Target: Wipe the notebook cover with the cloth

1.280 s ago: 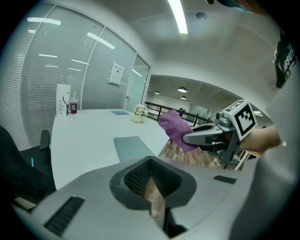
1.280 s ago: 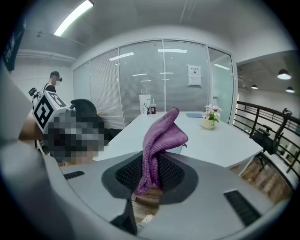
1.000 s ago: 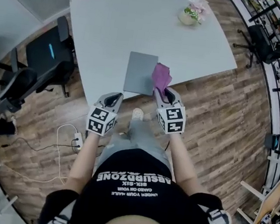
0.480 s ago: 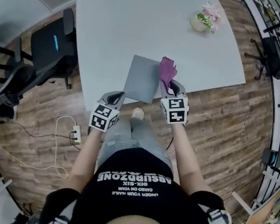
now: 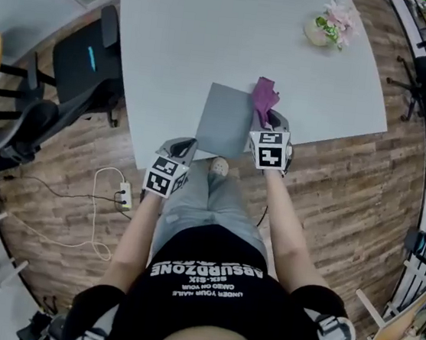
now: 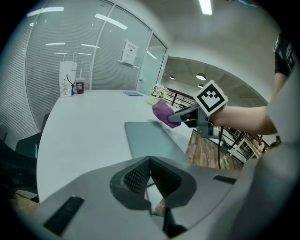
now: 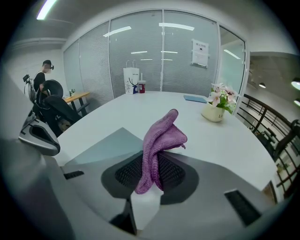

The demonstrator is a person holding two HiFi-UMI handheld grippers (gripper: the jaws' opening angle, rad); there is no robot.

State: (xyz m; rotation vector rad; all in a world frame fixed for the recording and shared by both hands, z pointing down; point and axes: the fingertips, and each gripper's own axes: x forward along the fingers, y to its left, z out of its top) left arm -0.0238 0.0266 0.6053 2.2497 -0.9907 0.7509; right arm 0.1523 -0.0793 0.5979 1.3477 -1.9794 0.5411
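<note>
A flat grey notebook (image 5: 227,121) lies on the white table (image 5: 214,35) near its front edge. My right gripper (image 5: 265,118) is shut on a purple cloth (image 5: 265,96), which stands up in a fold over the notebook's far right corner. In the right gripper view the cloth (image 7: 159,140) hangs between the pads, with the notebook (image 7: 105,146) to its left. My left gripper (image 5: 184,146) hovers at the table's front edge, just short of the notebook's near left corner, jaws shut on nothing. The left gripper view shows the notebook (image 6: 150,139) ahead and the cloth (image 6: 163,112) beyond.
A pot of pink flowers (image 5: 328,27) stands at the table's far right. Office chairs (image 5: 88,58) sit to the left of the table. A power strip (image 5: 124,193) with cable lies on the wooden floor. A paper bag (image 7: 131,79) stands at the far end.
My right gripper has carried the cloth farther along the notebook's right edge, toward its far corner. The left gripper has come closer to the table's front edge.
</note>
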